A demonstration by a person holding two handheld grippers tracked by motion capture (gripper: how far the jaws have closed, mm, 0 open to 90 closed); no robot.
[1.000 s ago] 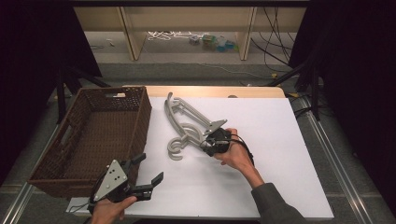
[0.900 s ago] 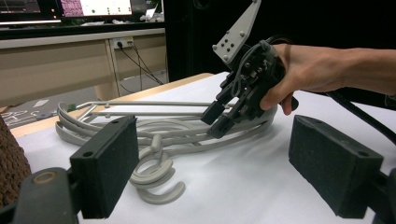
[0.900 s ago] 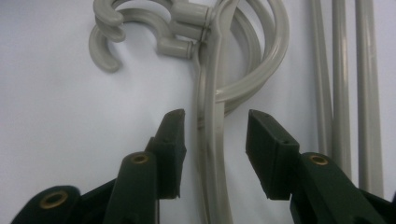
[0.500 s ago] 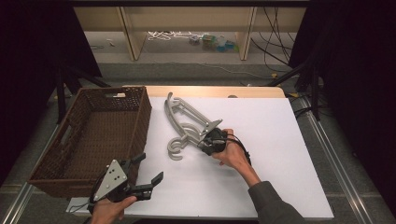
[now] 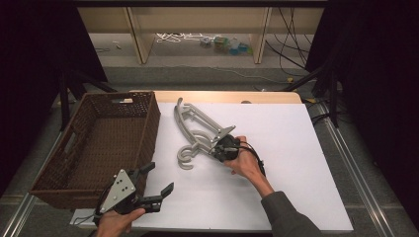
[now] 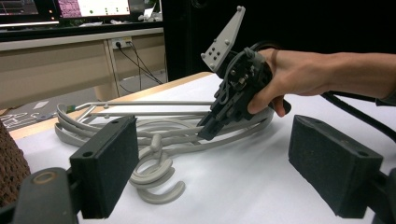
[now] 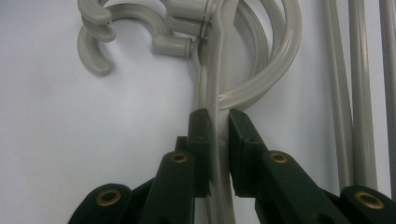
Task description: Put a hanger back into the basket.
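Note:
A stack of grey plastic hangers (image 5: 193, 127) lies on the white table top, hooks toward the person. In the left gripper view the hangers (image 6: 159, 140) lie ahead, with the right hand behind them. My right gripper (image 5: 213, 147) comes in from the right, and its jaws have just been closing. In the right gripper view the gripper (image 7: 218, 122) is shut, its pads pressing on one thin hanger arm (image 7: 215, 93) just below the hooks. My left gripper (image 5: 159, 177) is held open near the front edge, beside the basket. Nothing is between its pads (image 6: 107, 163).
A brown wicker basket (image 5: 154, 118) stands at the table's left side, close to the left gripper, and its wall (image 6: 9, 163) edges into the left gripper view. Wooden shelving and cables sit beyond the far edge. The white table top (image 5: 296, 148) is bare to the right.
The right hand has crept slightly left onto the hangers. The left gripper and the hangers have not moved.

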